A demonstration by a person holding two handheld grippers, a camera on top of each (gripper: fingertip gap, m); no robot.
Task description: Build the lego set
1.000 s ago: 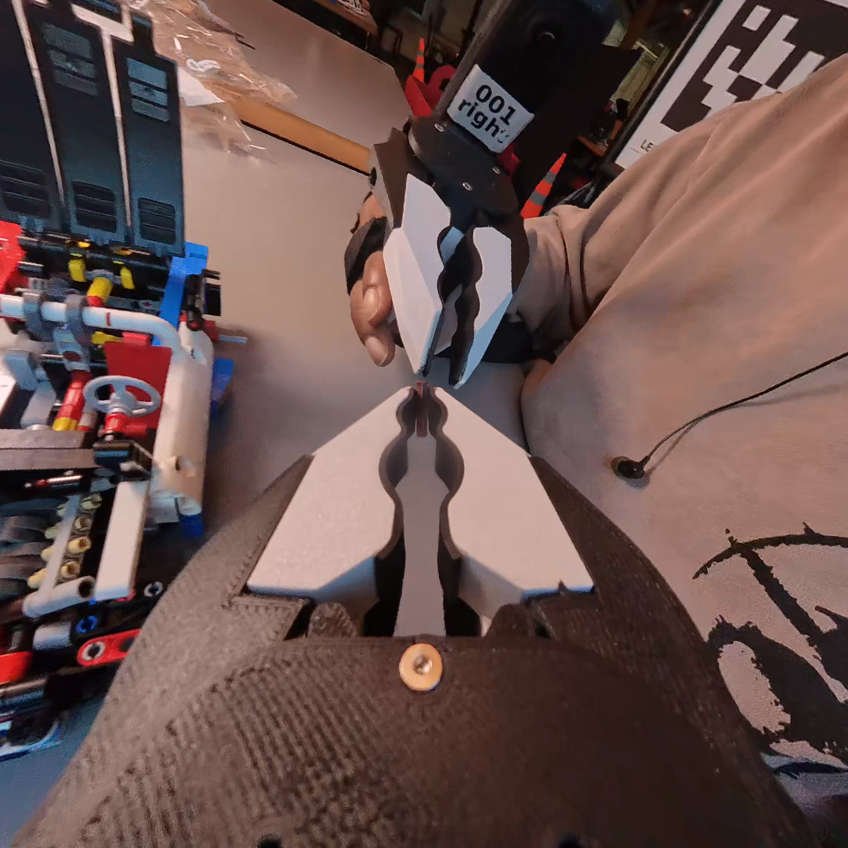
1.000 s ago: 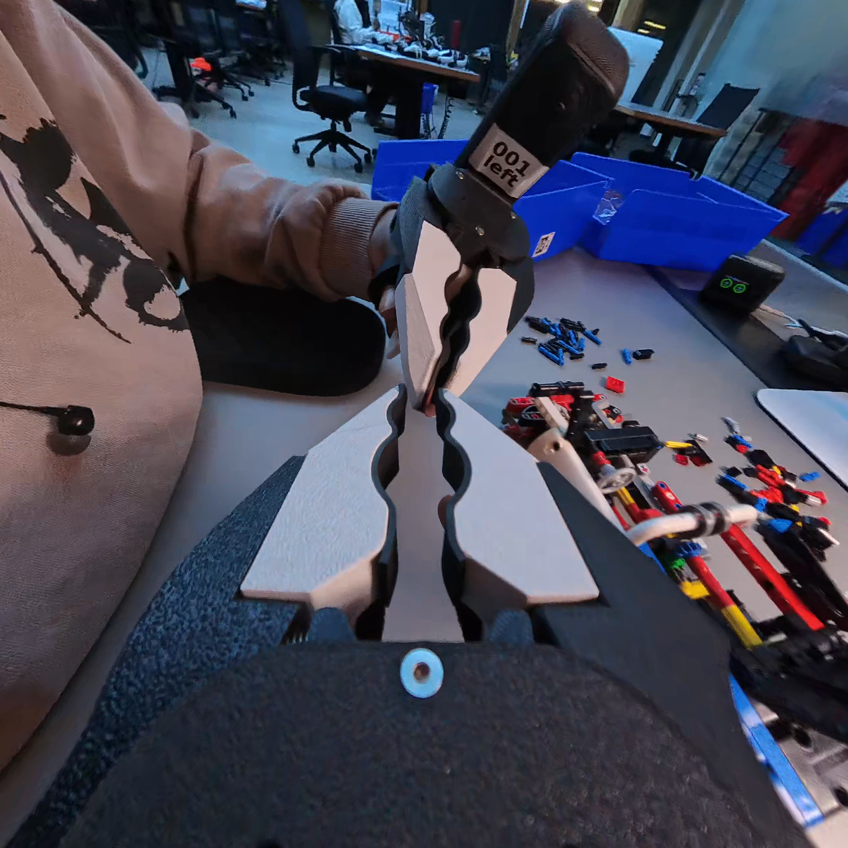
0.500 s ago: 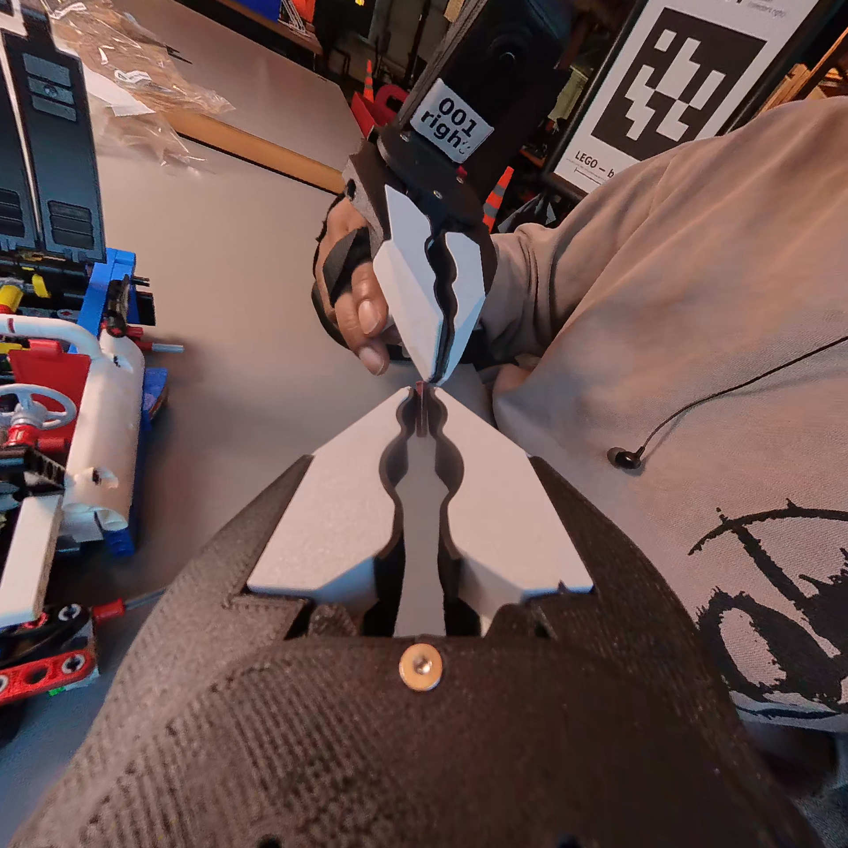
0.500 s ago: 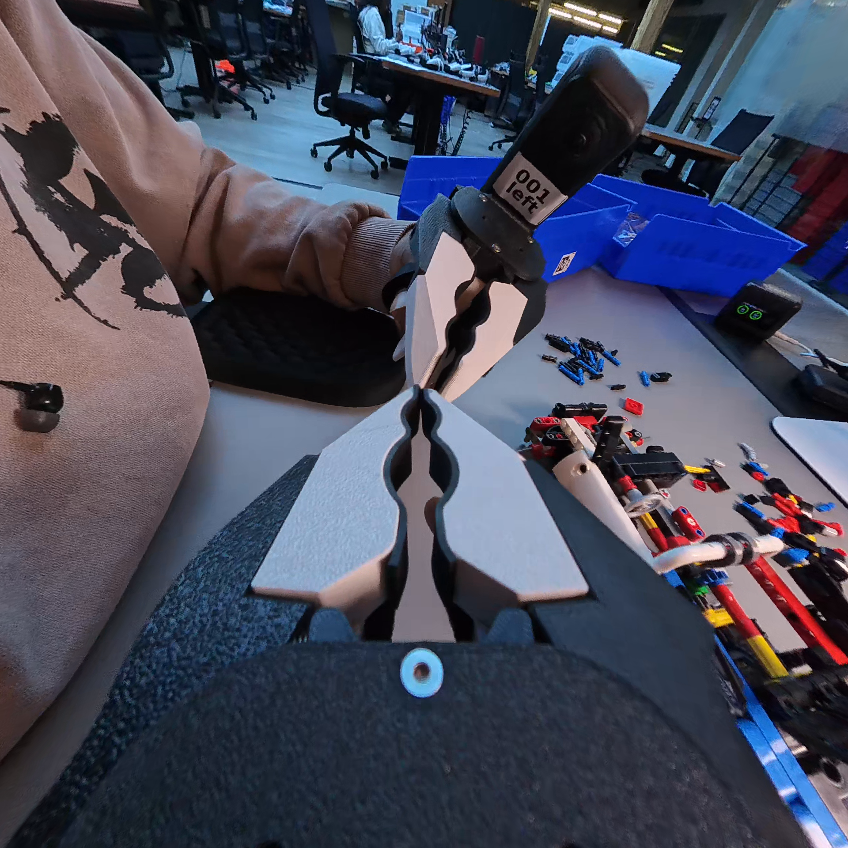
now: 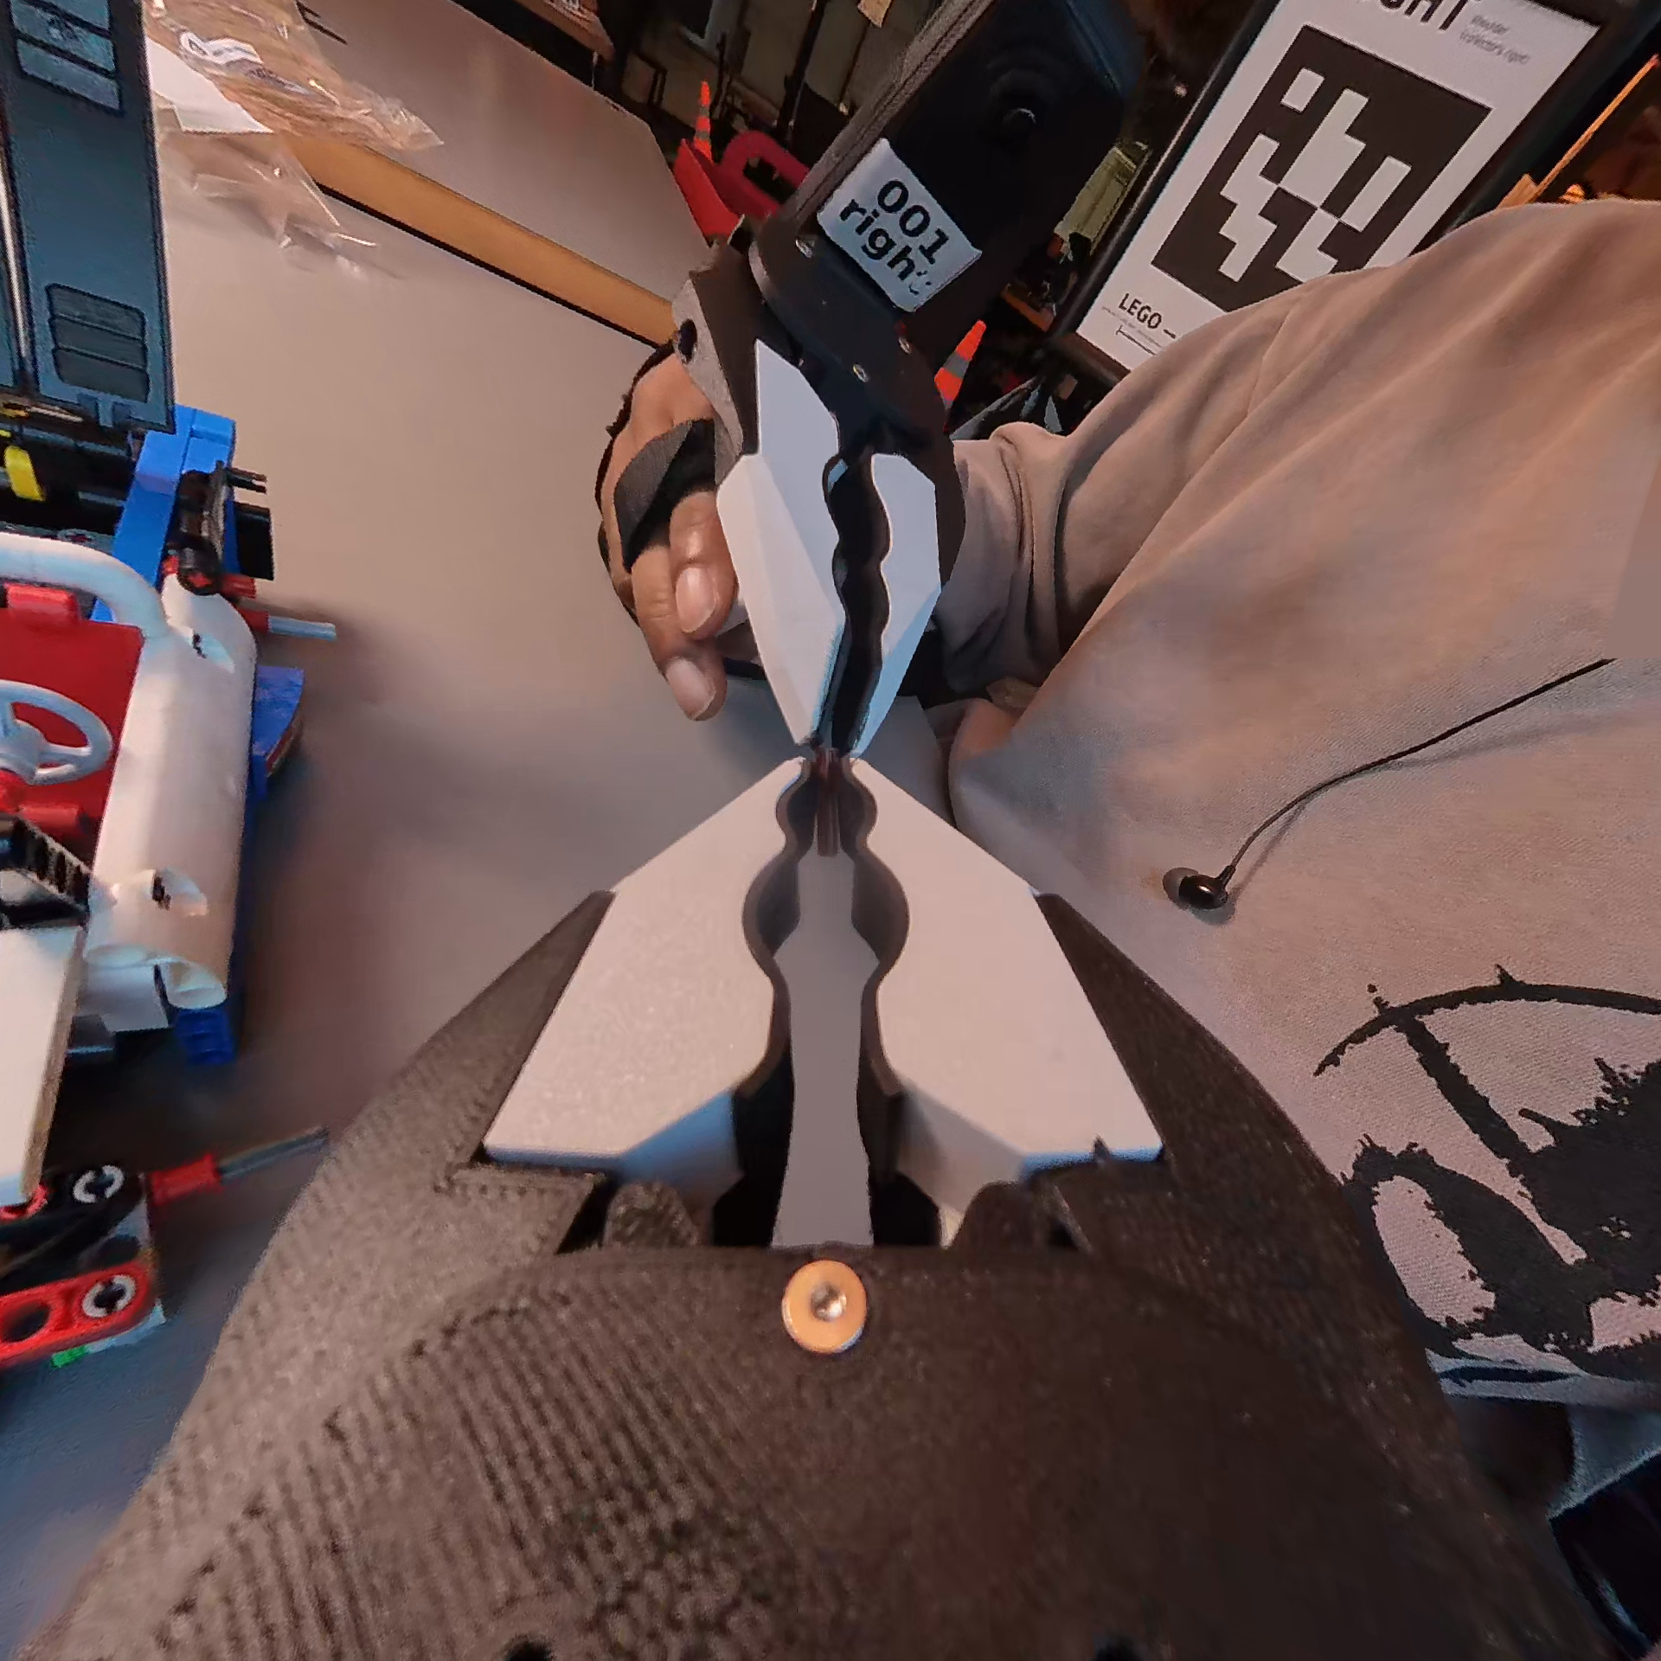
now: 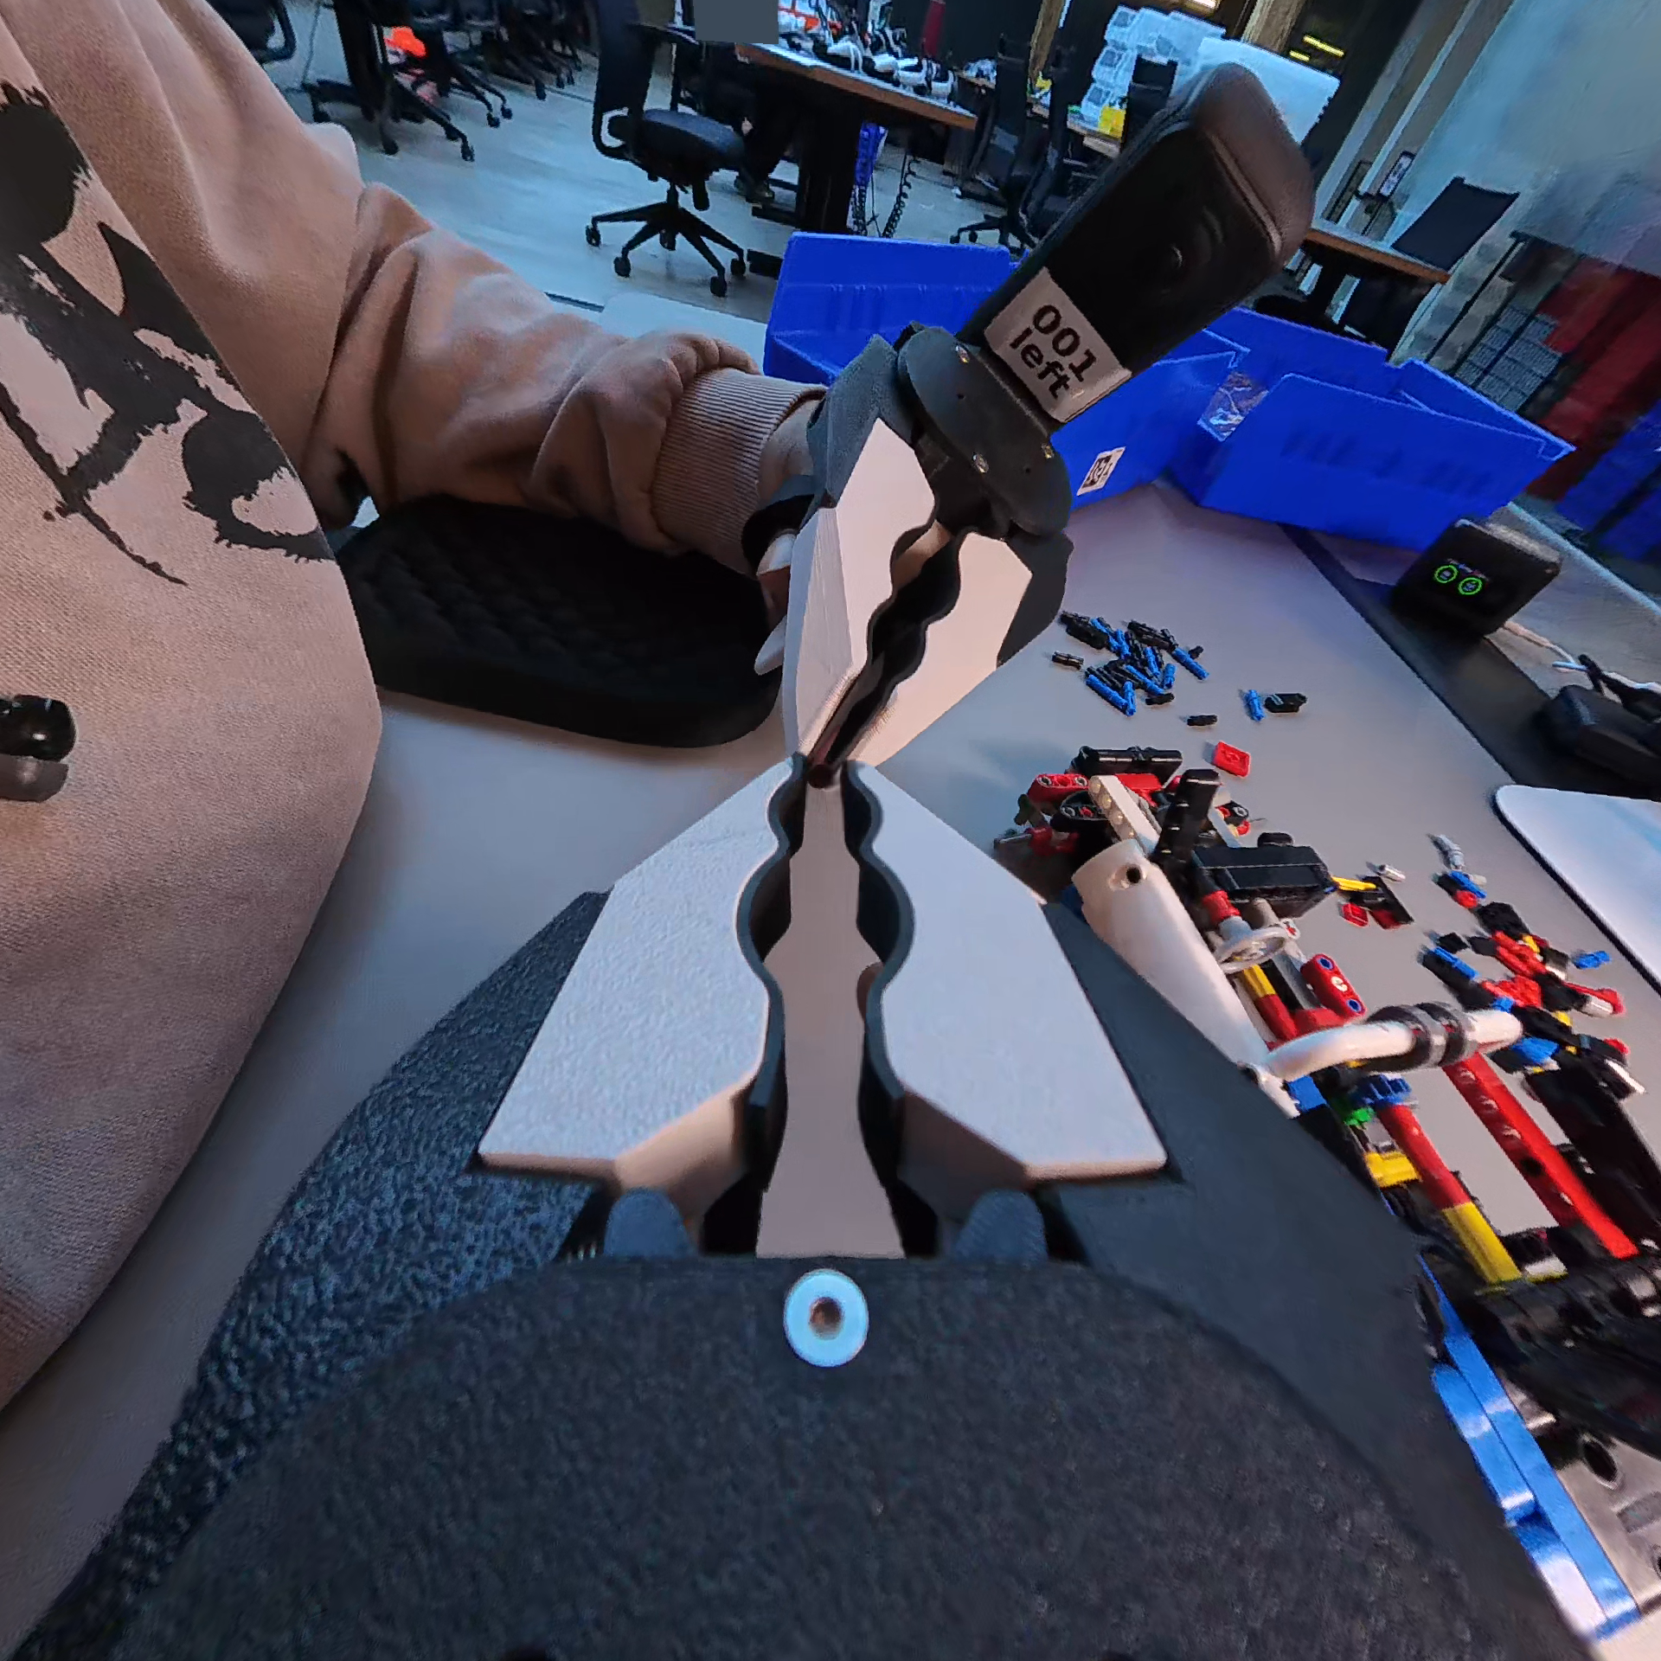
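My left gripper [image 5: 825, 780] is shut on a small dark red lego piece [image 5: 825, 809] that stands out between its tips. My right gripper [image 5: 831, 739] comes down from above, shut, and meets it tip to tip on the same piece. In the right wrist view my right gripper [image 6: 820, 771] is shut, with the dark piece [image 6: 820, 775] at its tips, and the left gripper [image 6: 825, 750] touches it from above. Both are held above the grey table [image 5: 431, 503], close to the person's sweater. The partly built lego model [image 5: 135, 764] lies at the left; it also shows in the right wrist view [image 6: 1258, 989].
Loose blue and black pins [image 6: 1132, 665] and small red parts lie beyond the model. Blue bins [image 6: 1348, 449] stand at the table's far edge beside a black device [image 6: 1474, 575]. A black pad [image 6: 557, 620] lies under the left arm. Plastic bags [image 5: 270, 117] lie far left. Less than 4 cm separates the two grippers' tips.
My right gripper's jaws were apart a second ago and have closed at the left gripper's tips. Both grippers have shifted slightly away from the model.
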